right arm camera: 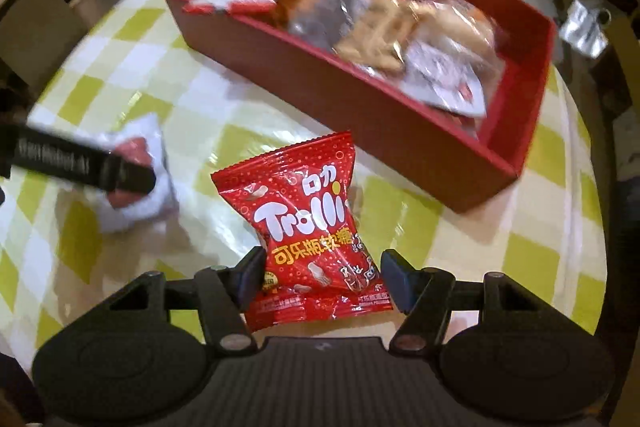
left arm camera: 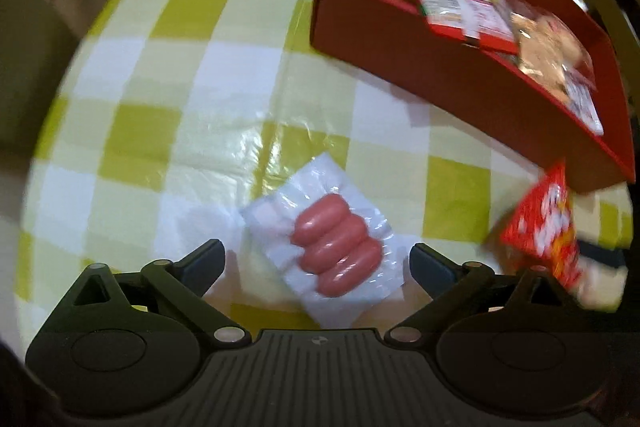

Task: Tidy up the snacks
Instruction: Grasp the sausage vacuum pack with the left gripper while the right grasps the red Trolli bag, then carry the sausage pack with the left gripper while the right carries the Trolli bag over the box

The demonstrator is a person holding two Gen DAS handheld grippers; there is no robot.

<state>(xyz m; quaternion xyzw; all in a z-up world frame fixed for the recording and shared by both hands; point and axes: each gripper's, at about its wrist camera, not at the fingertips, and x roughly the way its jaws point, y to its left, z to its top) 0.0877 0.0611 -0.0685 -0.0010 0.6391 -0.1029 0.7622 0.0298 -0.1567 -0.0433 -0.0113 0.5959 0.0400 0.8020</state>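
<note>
The desk (left arm camera: 168, 75), round-edged and covered with a yellow-green and white checked cloth under clear plastic, carries everything here. On its far right side sits the red box (right arm camera: 400, 135), long and open-topped, holding a jumble of snack packets (right arm camera: 400, 27) (red-and-white wrappers and clear bags of pale, crisp-looking pieces). In the left wrist view the same box (left arm camera: 460, 79) lies to the far right, well apart from the left gripper.

Near the middle of the desk lies a clear vacuum pack of three pink sausages (left arm camera: 336, 247). The left gripper (left arm camera: 318, 263) has its jaws spread wide on either side of the pack, neither finger touching it as far as can be seen.

The red Trolli gummy bag (right arm camera: 316, 231) stands between the fingers of the right gripper (right arm camera: 322, 277), whose jaws are pressed in on the bag's lower part, gripping it just near the box. In the left wrist view the bag (left arm camera: 544, 223) shows blurred at the right edge.
</note>
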